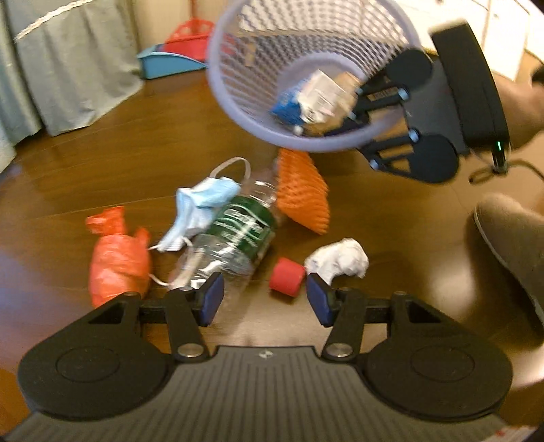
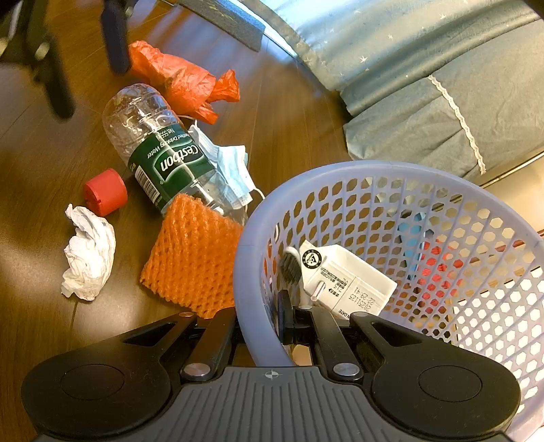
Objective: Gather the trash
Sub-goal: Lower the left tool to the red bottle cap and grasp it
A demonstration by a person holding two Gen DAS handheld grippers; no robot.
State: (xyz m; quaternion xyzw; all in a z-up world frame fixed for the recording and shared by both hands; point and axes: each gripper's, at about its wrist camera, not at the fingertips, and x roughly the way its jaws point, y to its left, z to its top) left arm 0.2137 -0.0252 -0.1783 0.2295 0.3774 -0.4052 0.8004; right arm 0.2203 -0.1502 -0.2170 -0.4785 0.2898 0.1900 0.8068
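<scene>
On the wooden floor lies a heap of trash: a clear bottle (image 1: 234,234) (image 2: 163,153) with a green label, a blue face mask (image 1: 200,207) (image 2: 227,163), an orange-red plastic bag (image 1: 117,258) (image 2: 180,81), an orange foam net (image 1: 302,193) (image 2: 193,258), a crumpled white tissue (image 1: 340,260) (image 2: 88,258) and a red cap (image 1: 287,277) (image 2: 105,192). My left gripper (image 1: 265,301) is open, low over the floor, with the red cap just ahead of its right finger. My right gripper (image 2: 268,323) (image 1: 357,105) is shut on the rim of a tilted lilac mesh basket (image 1: 238,102) (image 2: 244,272), which holds a white carton (image 2: 343,282) (image 1: 323,91).
Grey-blue bed fabric (image 2: 442,85) (image 1: 68,68) hangs along the floor behind the heap. A blue tray (image 1: 166,63) and a red basket (image 1: 190,32) stand by the far wall. A person's slippered foot (image 1: 510,238) rests on the floor at the right.
</scene>
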